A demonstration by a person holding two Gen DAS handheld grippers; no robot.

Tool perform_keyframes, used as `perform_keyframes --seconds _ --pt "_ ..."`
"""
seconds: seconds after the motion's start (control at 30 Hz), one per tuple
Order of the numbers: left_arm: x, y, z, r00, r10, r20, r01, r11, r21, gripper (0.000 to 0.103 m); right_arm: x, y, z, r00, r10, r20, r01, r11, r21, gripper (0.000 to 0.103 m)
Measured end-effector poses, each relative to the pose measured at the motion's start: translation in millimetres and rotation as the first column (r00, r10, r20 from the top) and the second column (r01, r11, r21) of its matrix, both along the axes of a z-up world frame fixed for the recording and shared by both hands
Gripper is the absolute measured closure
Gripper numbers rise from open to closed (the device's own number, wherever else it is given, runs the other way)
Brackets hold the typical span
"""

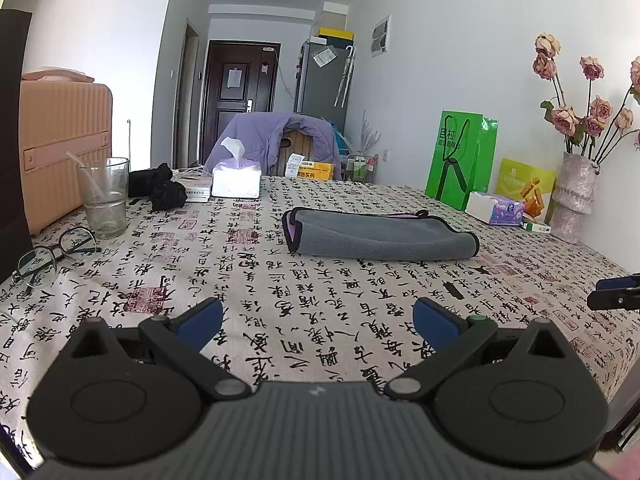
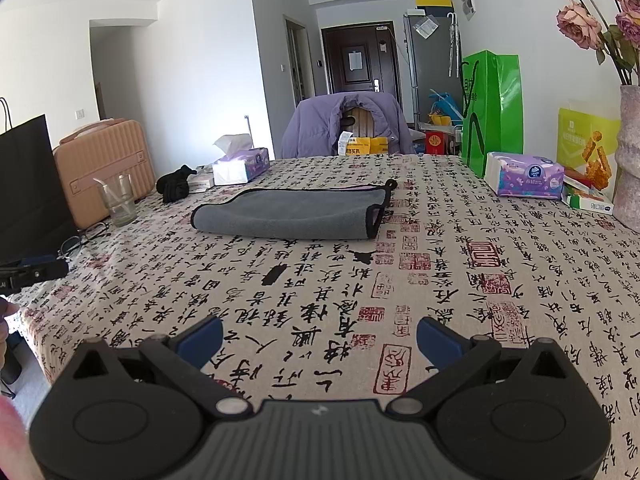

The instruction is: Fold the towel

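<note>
A grey towel (image 1: 380, 236) with black edging and a purple inner side lies folded on the calligraphy-print tablecloth (image 1: 280, 304), past the middle of the table. It also shows in the right wrist view (image 2: 292, 212). My left gripper (image 1: 318, 320) is open and empty, well short of the towel, near the table's front. My right gripper (image 2: 320, 338) is open and empty, also well short of the towel. The right gripper shows at the right edge of the left wrist view (image 1: 616, 292); the left gripper shows at the left edge of the right wrist view (image 2: 32, 274).
On the left stand a glass (image 1: 105, 196), eyeglasses (image 1: 52, 256), a black cloth (image 1: 160, 188), a tissue box (image 1: 236, 180) and a peach suitcase (image 1: 60, 144). On the right are a green bag (image 1: 460, 160), a tissue pack (image 2: 528, 176) and a flower vase (image 1: 572, 196). A chair with a purple jacket (image 2: 348, 124) stands behind.
</note>
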State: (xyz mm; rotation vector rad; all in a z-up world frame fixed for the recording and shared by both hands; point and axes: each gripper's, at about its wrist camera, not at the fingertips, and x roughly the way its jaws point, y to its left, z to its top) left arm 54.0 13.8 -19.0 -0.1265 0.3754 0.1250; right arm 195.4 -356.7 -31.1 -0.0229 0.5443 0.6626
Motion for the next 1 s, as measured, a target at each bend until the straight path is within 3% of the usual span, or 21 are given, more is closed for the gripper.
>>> perform_keyframes --seconds 1.0 --pt "-1.1 -0.2 -1.0 1.000 0.000 0.001 0.000 1.000 -0.003 0.000 -1.9 1.8 -0.5 1.000 0.002 0.001 -0.002 1.000 0.006 0.000"
